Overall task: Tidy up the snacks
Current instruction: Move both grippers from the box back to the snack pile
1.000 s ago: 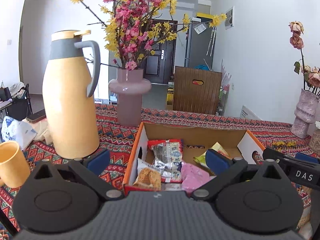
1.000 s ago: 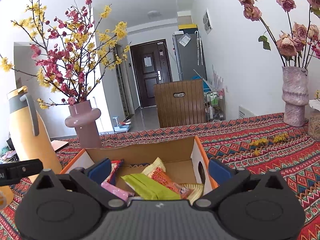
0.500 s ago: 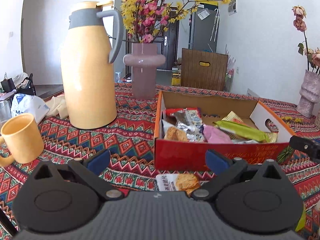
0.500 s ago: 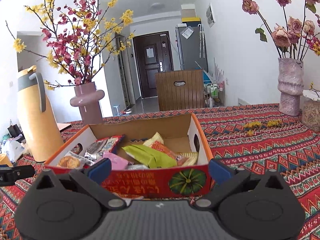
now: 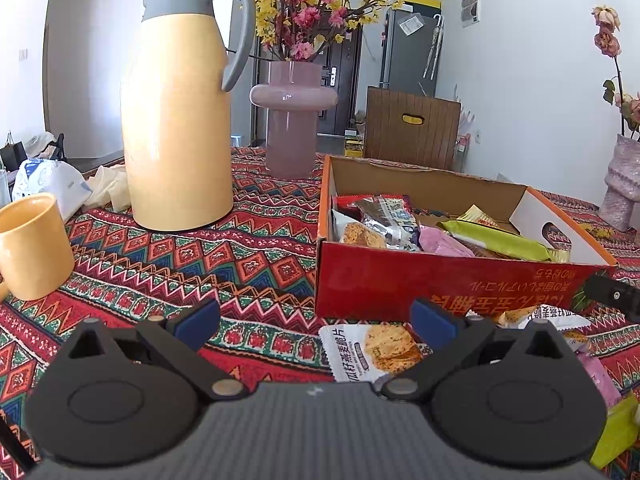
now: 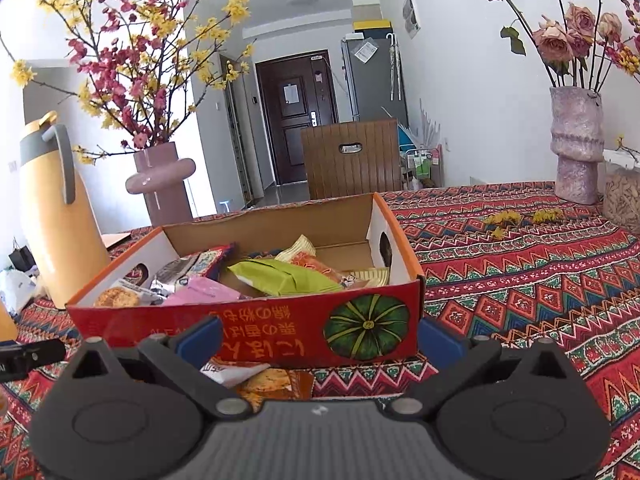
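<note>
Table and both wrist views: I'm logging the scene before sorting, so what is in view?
Box: one, red, table centre.
Snack packets in box: several, mixed colours.
Oat biscuit packet: one, white, in front of the box.
Other loose packets: a few, beside it.
Thermos: one, yellow and grey, left.
Mug: one, yellow, far left.
Blossom vase: one, mauve, behind.
Rose vase: one, pink, right.
Tablecloth: patterned red.
Left gripper: open, black, blue fingers.
Right gripper: open, same.
</note>
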The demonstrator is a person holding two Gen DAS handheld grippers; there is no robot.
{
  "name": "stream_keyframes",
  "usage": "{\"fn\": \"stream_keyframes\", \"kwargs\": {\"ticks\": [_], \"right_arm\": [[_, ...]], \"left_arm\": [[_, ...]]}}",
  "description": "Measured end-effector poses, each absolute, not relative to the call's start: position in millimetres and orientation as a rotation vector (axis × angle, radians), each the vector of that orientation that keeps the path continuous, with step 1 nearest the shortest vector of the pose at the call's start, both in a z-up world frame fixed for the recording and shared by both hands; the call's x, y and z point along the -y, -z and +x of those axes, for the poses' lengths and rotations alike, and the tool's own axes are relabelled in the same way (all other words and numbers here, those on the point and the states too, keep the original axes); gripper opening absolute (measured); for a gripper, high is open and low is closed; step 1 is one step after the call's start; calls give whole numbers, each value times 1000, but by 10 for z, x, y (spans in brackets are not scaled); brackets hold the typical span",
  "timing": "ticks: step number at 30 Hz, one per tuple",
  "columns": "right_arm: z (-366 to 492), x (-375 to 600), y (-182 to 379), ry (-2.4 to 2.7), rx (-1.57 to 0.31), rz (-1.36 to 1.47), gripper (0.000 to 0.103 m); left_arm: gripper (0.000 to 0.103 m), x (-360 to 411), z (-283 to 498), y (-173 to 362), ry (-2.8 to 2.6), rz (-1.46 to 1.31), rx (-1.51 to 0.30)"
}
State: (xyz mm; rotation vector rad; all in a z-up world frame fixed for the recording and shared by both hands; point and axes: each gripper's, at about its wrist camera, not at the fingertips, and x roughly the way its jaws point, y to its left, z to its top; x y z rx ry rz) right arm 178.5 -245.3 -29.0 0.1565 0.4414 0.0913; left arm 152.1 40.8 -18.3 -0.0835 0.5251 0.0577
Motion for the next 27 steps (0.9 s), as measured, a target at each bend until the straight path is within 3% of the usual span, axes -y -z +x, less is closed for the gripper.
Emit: {"fn": "stream_keyframes", "kwargs": {"ticks": [9,27], "right_arm": [[1689,2385,278,-72,-428,122,103],[1433,2181,403,-9,-701,72,103]], "left_arm": [[103,-422,1511,192,-54,-93,-524],[103,-490,1460,170,-33,-139,-506]]}}
